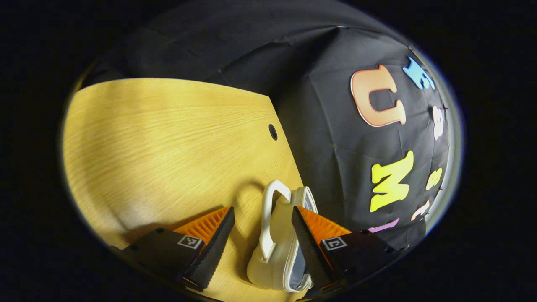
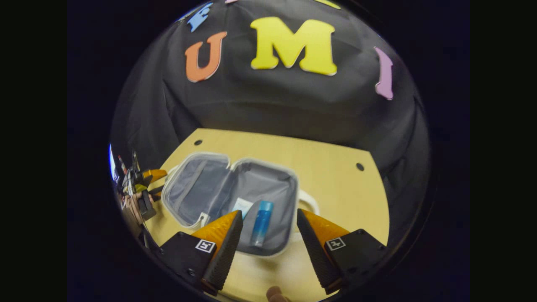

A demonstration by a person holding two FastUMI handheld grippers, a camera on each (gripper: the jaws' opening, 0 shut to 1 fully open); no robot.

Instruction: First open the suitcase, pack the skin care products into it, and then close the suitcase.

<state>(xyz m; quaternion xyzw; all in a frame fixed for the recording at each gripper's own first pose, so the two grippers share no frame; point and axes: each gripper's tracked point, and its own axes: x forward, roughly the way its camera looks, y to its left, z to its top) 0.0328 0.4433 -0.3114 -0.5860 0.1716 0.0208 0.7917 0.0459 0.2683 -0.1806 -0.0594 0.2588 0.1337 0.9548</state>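
Pale wooden tabletop (image 2: 335, 155) under black cloth walls; on it the suitcase (image 2: 235, 197), a small cream case with a grey lining, lies spread open, lid half toward nine o'clock and base half toward three in the right gripper view. Inside the base a blue bottle (image 2: 262, 228) lies flat with a white packet (image 2: 242, 206) just beside it at ten o'clock. The right gripper (image 2: 268, 235) hovers over the base, jaws released and empty; the left gripper (image 1: 262, 235), likewise spread and grasping nothing, straddles the case's handle (image 1: 270, 218) at the table edge. Packing looks finished, so closing seems next; best to catch the lid's rim, swing it fully across, and steady the base so nothing slides.
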